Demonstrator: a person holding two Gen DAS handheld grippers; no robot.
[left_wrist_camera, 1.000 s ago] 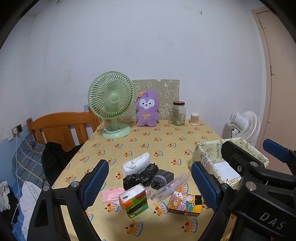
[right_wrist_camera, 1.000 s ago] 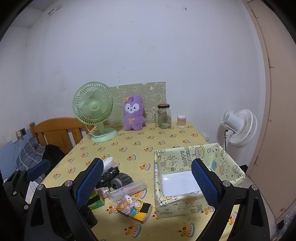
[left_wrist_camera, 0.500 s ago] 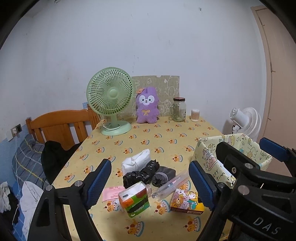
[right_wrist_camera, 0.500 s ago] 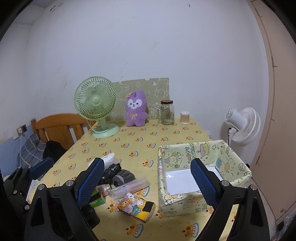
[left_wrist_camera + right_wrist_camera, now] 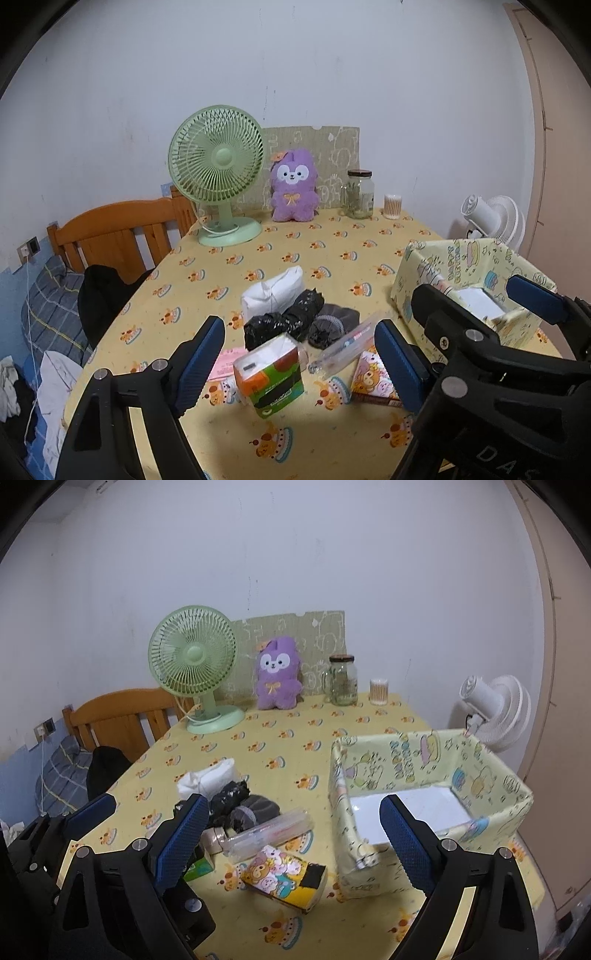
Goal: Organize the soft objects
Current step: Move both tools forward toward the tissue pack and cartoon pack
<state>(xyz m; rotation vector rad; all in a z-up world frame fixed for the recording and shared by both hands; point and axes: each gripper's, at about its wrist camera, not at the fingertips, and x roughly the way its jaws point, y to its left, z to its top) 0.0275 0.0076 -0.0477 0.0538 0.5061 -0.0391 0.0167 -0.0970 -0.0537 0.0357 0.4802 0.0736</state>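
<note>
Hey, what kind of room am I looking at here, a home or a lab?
Most likely a home bedroom: a table under a yellow cartoon cloth stands beside a wooden bed frame with a plaid pillow, and a purple plush toy sits against the wall.

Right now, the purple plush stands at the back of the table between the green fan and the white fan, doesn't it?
Not quite. The purple plush is at the back of the table, but between the green fan and the glass jar. The white fan stands off the table, beyond its right edge, as the right wrist view shows.
</note>
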